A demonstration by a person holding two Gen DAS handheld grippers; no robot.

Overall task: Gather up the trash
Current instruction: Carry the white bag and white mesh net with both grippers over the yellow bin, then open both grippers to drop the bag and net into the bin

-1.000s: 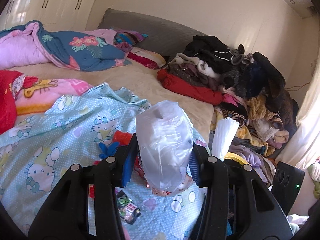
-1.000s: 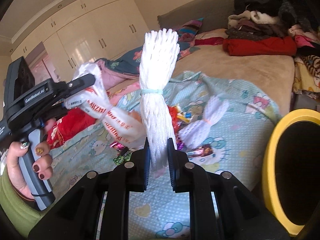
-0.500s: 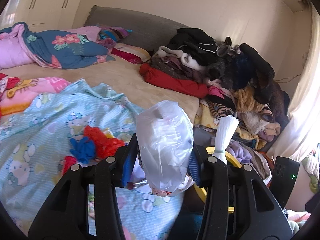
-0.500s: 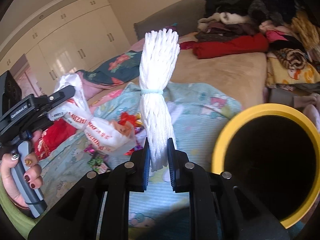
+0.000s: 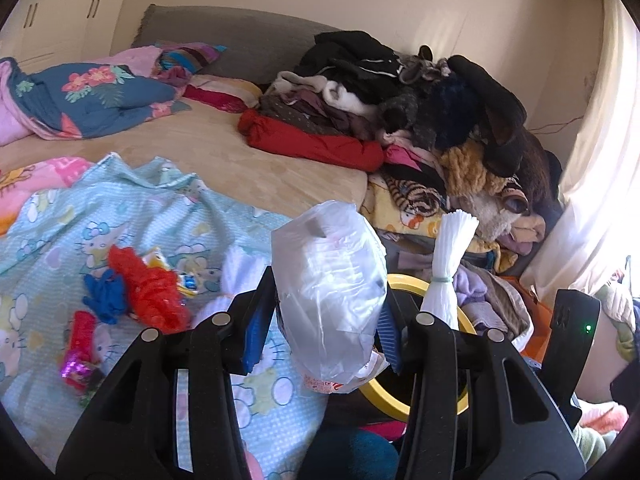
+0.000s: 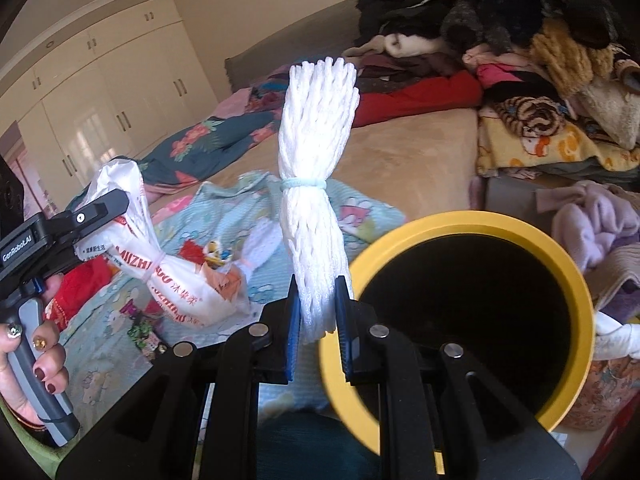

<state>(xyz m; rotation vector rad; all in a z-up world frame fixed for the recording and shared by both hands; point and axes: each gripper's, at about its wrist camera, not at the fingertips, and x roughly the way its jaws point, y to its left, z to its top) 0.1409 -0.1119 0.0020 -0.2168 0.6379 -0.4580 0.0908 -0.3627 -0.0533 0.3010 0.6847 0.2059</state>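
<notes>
My left gripper (image 5: 320, 320) is shut on a crumpled white plastic bag (image 5: 330, 292), held above the bed's edge; the bag also shows in the right wrist view (image 6: 168, 276). My right gripper (image 6: 317, 308) is shut on a white foam net bundle (image 6: 314, 208) tied with a pale band, held upright beside the yellow-rimmed bin (image 6: 472, 320). The bundle (image 5: 448, 276) and the bin's rim (image 5: 404, 282) show in the left wrist view. Loose trash lies on the blue Hello Kitty sheet (image 5: 120, 216): red netting (image 5: 148, 284), a blue scrap (image 5: 104, 296), shiny wrappers (image 5: 78, 364) and a white foam net (image 5: 236, 276).
A heap of clothes (image 5: 420, 112) covers the bed's right side and spills toward the bin. A flowered blue quilt (image 5: 92, 100) lies at the back left. A curtain (image 5: 600, 184) hangs at the right. Wardrobe doors (image 6: 120, 92) stand behind the bed.
Both grippers have swung right, from over the sheet toward the yellow bin. The bin now fills more of the right wrist view. Both keep their hold.
</notes>
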